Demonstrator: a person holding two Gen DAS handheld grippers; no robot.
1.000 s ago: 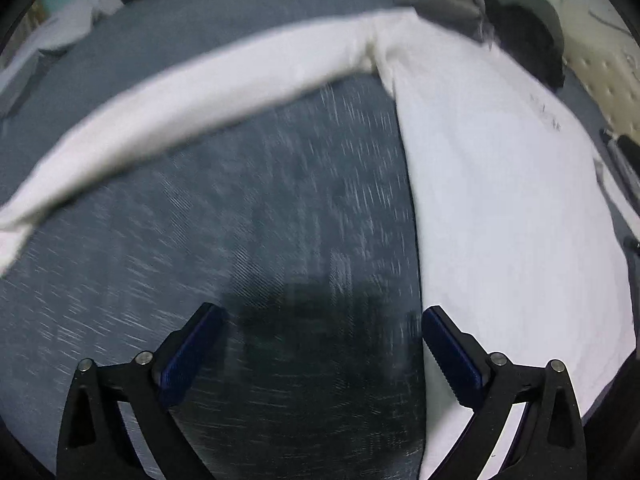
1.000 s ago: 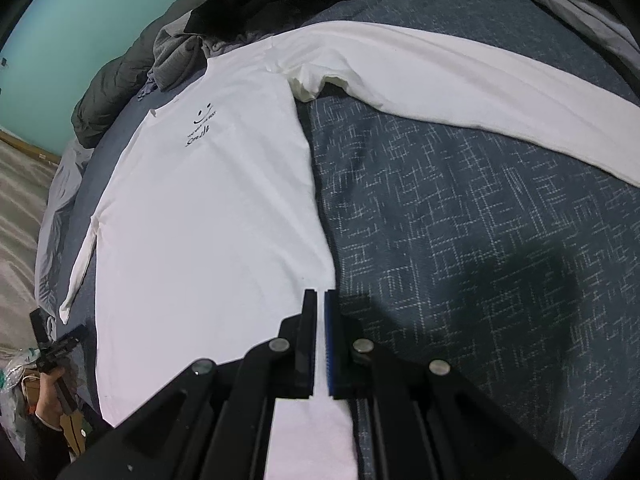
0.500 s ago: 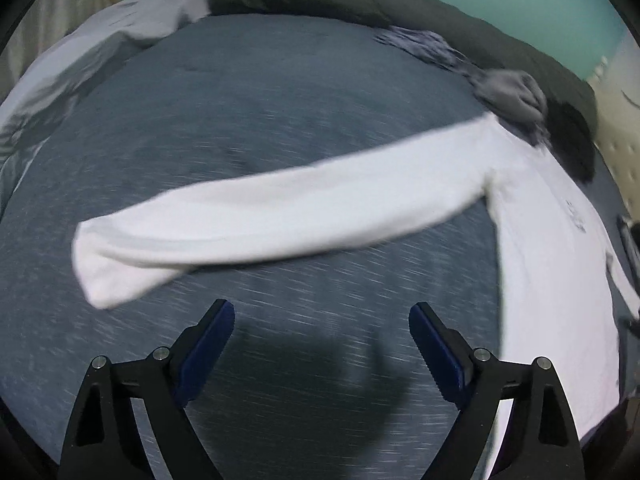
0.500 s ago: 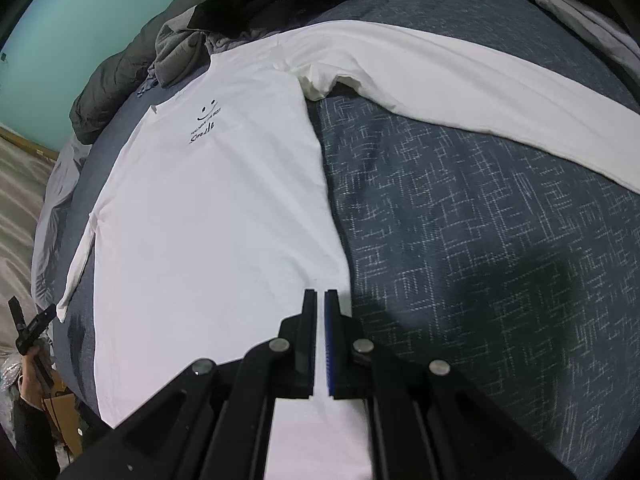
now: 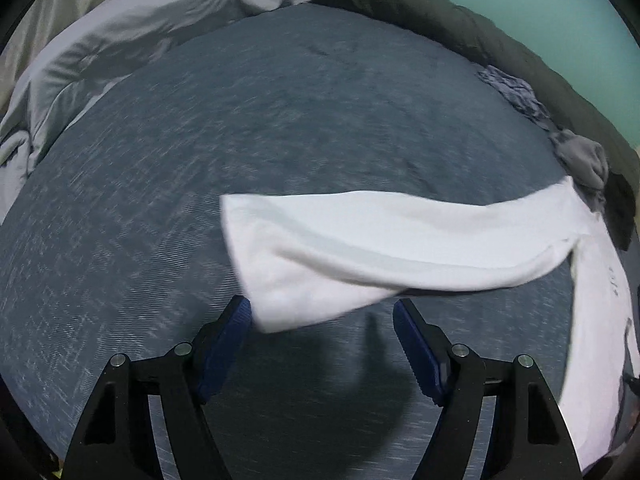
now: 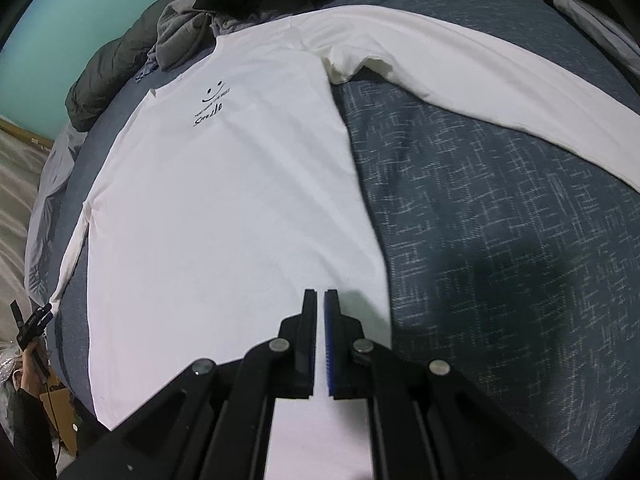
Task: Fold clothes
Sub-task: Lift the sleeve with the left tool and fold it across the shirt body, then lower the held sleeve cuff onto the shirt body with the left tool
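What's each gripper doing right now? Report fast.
Left gripper: open, holding nothing, at the white sleeve cuff.
Right gripper: shut; whether it pinches the white shirt cannot be told.

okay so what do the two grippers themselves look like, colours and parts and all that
Both match. The left gripper has black angular plastic linkage arms with round silver pivot screws, and fingers faced with dark blue ribbed pads. The right gripper has the same black frame, silver screws and a blue pad. No cables or markings show.

Shirt (image 6: 224,200) hem hidden behind jaws; sleeve (image 5: 360,248) blurred.
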